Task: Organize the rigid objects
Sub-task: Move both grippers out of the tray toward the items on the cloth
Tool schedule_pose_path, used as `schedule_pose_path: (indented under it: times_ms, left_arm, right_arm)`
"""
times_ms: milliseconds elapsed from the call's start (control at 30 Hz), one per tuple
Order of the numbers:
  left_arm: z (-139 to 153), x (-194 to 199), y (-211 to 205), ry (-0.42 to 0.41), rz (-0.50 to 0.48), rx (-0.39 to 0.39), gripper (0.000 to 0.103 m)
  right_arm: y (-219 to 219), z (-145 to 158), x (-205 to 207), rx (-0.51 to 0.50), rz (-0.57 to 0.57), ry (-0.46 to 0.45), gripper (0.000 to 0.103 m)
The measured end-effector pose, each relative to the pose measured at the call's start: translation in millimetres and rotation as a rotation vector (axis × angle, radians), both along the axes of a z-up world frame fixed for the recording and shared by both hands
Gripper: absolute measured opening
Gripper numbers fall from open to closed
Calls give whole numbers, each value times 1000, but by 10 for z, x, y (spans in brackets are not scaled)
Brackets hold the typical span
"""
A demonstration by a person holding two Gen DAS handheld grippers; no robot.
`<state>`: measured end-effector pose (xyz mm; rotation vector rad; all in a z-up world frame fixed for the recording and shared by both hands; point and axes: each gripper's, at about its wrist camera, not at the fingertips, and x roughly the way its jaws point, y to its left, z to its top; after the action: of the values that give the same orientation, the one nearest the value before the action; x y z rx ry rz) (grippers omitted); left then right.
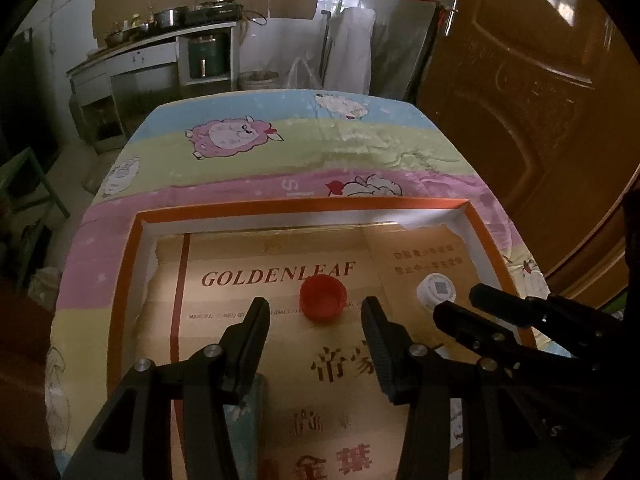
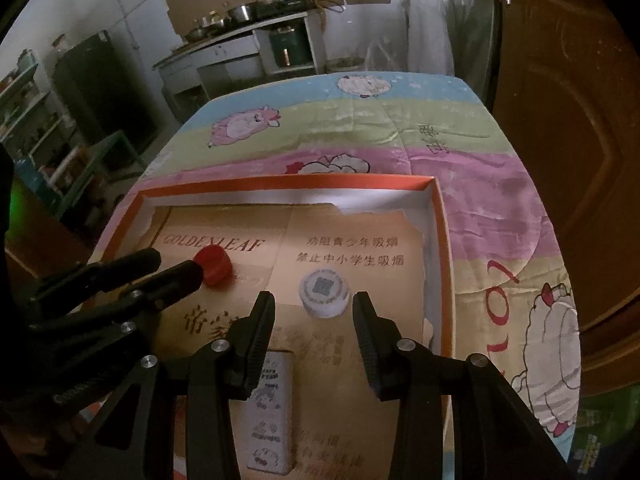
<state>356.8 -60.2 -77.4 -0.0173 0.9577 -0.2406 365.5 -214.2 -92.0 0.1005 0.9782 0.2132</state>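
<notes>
A red bottle cap (image 1: 322, 297) lies in an orange-rimmed shallow box (image 1: 304, 205) lined with GOLDENLEAF cardboard. My left gripper (image 1: 316, 316) is open, just short of the red cap and empty. A white cap with a printed code (image 2: 323, 293) lies to the right in the same box (image 2: 288, 181). My right gripper (image 2: 314, 309) is open, its fingertips either side of the white cap's near edge. A small printed tin (image 2: 269, 412) lies below the right gripper. The red cap (image 2: 213, 265) and the left gripper (image 2: 168, 268) show at left in the right wrist view. The right gripper (image 1: 460, 300) and white cap (image 1: 436, 290) show at right in the left wrist view.
The box sits on a table covered by a pastel sheep-print cloth (image 1: 304, 152). A brown door (image 1: 532, 100) stands at the right. A kitchen counter with pots (image 1: 168, 28) lies beyond the table.
</notes>
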Motion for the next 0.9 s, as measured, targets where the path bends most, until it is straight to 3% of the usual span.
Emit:
schedule_pose_path:
  times_ms: [900]
  left_arm:
    - [430,-696,201,-80,36,-19,48]
  right_arm:
    - [218,368,-697,-23,34,-58,42]
